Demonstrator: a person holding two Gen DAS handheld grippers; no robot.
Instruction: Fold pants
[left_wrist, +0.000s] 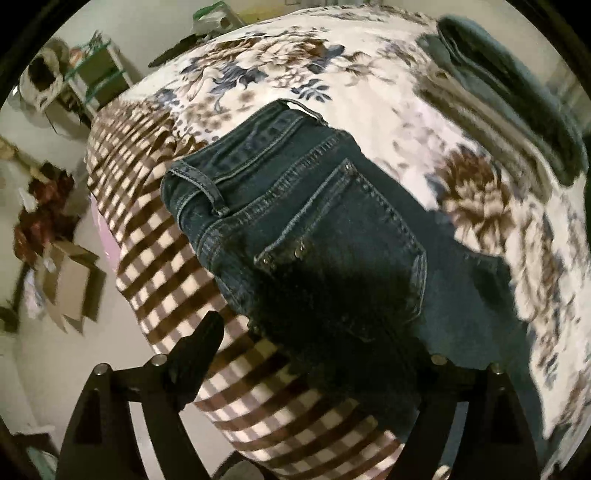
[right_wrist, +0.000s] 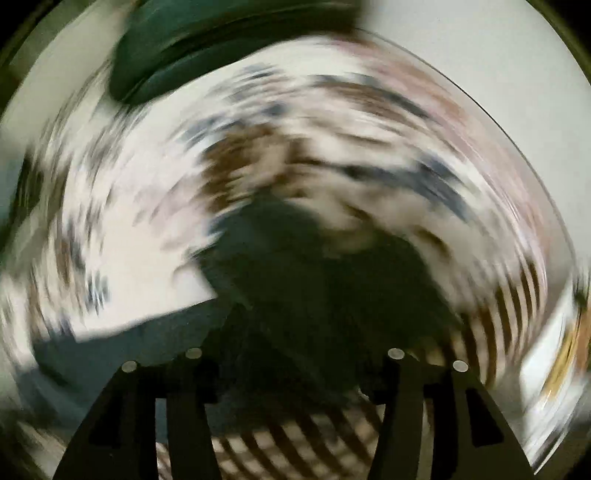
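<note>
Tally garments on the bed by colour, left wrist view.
Dark blue jeans: 1, spread flat
Dark green folded garments: 2, stacked at the far edge
Beige folded garment: 1, beside the green stack
Total: 4
Counts in the stack are approximate; its layers blur together.

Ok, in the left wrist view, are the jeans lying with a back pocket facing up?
Yes, the jeans lie on the floral blanket with a riveted back pocket and waistband belt loop facing up.

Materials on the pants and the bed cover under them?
Pants: dark blue denim, by the twill look, contrast topstitching and metal rivets at the back pocket. Bed cover: soft printed fabric, floral with a brown check border; looks fleecy, weave too blurred to confirm.
</note>
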